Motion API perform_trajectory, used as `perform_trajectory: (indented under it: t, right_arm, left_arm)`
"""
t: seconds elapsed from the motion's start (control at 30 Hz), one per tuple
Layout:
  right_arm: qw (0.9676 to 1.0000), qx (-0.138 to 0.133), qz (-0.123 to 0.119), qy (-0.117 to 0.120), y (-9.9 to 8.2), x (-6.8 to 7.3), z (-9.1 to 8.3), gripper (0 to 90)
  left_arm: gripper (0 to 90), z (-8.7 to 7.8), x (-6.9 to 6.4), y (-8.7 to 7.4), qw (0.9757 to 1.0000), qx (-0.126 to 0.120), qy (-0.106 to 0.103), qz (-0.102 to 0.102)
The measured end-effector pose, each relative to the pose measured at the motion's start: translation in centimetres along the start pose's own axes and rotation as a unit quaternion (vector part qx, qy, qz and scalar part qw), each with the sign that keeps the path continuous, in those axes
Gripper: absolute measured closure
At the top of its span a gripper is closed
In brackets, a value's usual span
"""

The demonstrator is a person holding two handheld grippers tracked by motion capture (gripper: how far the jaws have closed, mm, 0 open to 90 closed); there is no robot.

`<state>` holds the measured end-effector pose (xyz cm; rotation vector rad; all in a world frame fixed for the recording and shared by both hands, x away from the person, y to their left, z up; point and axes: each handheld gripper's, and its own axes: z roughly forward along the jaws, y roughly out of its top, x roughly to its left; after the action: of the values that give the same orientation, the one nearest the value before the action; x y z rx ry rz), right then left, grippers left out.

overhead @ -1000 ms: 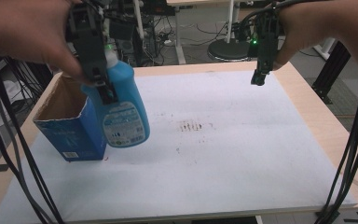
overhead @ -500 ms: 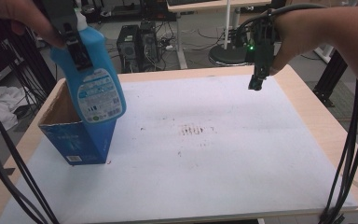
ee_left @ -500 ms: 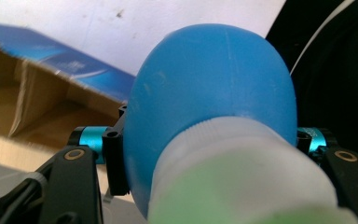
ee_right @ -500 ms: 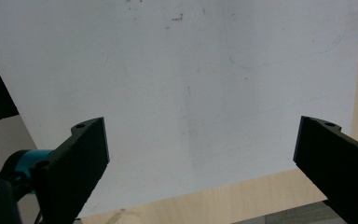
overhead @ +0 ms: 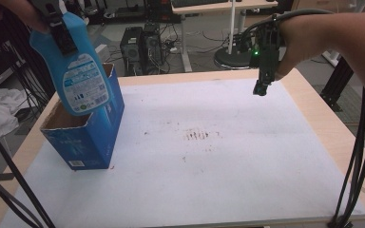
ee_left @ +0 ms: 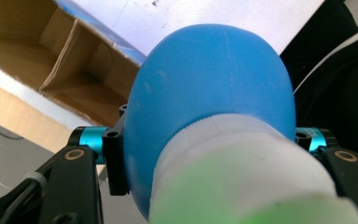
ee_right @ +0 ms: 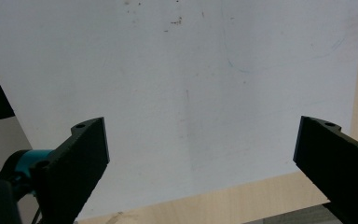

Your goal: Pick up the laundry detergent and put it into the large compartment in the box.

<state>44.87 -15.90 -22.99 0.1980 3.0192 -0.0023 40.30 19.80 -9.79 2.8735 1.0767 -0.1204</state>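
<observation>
The desk (overhead: 247,156) carries the open blue box (overhead: 88,137) at the left of the frame. My left hand-held gripper (overhead: 59,31) pinches the blue bottle (overhead: 78,71) near its neck; the bottle's long axis tilts downward, base directly over the box opening. My right hand-held gripper (overhead: 261,88) hangs spread, well apart, upper right.

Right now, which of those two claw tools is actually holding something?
The left gripper, at the table's left: it clamps the blue bottle above the open box. The right gripper hangs open, empty.
</observation>
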Motion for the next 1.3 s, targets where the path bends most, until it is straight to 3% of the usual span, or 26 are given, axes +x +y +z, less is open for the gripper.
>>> perform_trajectory:
  t: [0.07,0.17,0.2,0.23,0.37,0.43,0.47,0.5,0.53,0.8,0.83,0.87,0.97,1.1,1.27,1.3]
  right_arm:
    - [1.0000,0.000,0.001,0.000,0.0,0.0,0.0,2.2]
    - [1.0000,0.001,0.004,0.001,-0.1,-0.2,0.1,2.2]
    - [1.0000,0.001,0.004,0.001,-0.1,-0.2,0.1,2.2]
    - [1.0000,0.003,0.007,0.000,-0.2,-0.2,0.2,2.3]
    - [1.0000,0.004,0.006,0.001,-0.2,-0.3,0.2,2.2]
    - [1.0000,0.004,0.005,0.001,-0.1,-0.3,0.2,2.2]
    - [1.0000,0.002,0.004,0.000,-0.1,-0.3,0.3,2.2]
    - [1.0000,0.003,0.004,0.001,-0.1,-0.4,0.3,2.2]
    - [1.0000,0.004,0.006,0.001,-0.1,-0.4,0.3,2.2]
    - [1.0000,0.002,0.003,0.002,0.0,-0.3,0.3,2.2]
    - [1.0000,0.001,0.005,0.000,0.0,-0.3,0.3,2.2]
    - [1.0000,0.002,0.008,0.002,0.0,-0.2,0.2,2.2]
    - [1.0000,0.002,0.006,0.000,-0.2,-0.3,0.2,2.2]
    - [1.0000,0.001,0.009,-0.001,-0.2,-0.2,0.1,2.2]
    - [1.0000,0.000,0.005,-0.001,-0.2,-0.1,0.1,2.2]
    - [1.0000,0.000,0.007,-0.001,-0.2,-0.1,0.2,2.3]
  left_arm:
    - [37.2,0.0,0.2,-0.1,1.0000,-0.001,0.000,-0.008]
    - [37.2,-0.2,1.0,-0.4,0.9992,-0.004,0.002,-0.039]
    - [37.2,-0.2,1.0,-0.4,0.9992,-0.004,0.002,-0.039]
    - [37.2,-0.3,1.5,-0.6,0.9981,-0.009,0.007,-0.061]
    - [37.2,-0.5,2.4,-1.0,0.9940,-0.014,0.022,-0.106]
    - [37.2,-0.4,2.9,-1.3,0.9900,-0.016,0.026,-0.138]
    - [37.2,-0.4,2.9,-1.3,0.9900,-0.016,0.026,-0.138]
    - [37.2,-0.2,3.4,-1.4,0.9856,-0.016,0.030,-0.166]
    - [37.2,0.0,3.6,-1.5,0.9834,-0.015,0.031,-0.178]
    - [37.2,1.3,4.9,-2.0,0.9678,-0.018,0.027,-0.250]
    - [37.2,1.3,4.9,-2.0,0.9678,-0.018,0.027,-0.250]
    - [37.2,1.8,5.2,-2.2,0.9658,-0.016,0.021,-0.258]
    - [37.2,2.5,5.5,-2.3,0.9629,-0.016,0.017,-0.269]
    - [37.2,3.6,6.0,-2.5,0.9601,-0.011,0.015,-0.279]
    - [37.2,4.6,6.2,-2.6,0.9588,-0.008,0.013,-0.284]
    - [37.2,5.4,6.3,-2.6,0.9605,-0.003,0.011,-0.278]
